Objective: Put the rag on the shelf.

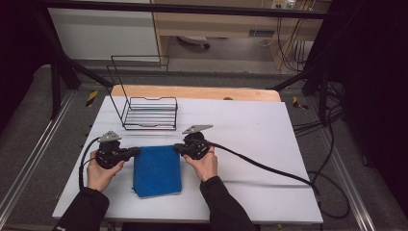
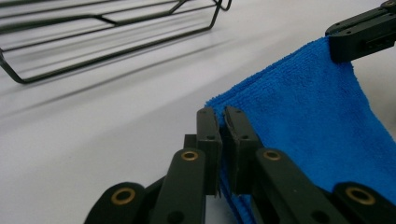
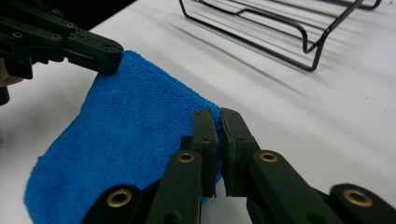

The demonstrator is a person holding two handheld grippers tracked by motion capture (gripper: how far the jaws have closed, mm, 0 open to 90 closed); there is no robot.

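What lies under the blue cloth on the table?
Around the blue cloth there is only white table. Its far corners are pinched by the left gripper and right gripper. Anything beneath is hidden.

right gripper (image 3: 218, 116) pinching blue cloth (image 3: 126, 140) corner | left gripper (image 3: 109, 56) pinching far corner | wire rack (image 3: 289, 28) behind

Black tools (image 1: 136, 152) (image 1: 177, 148), brass rivets, dark sleeves (image 1: 86, 208).
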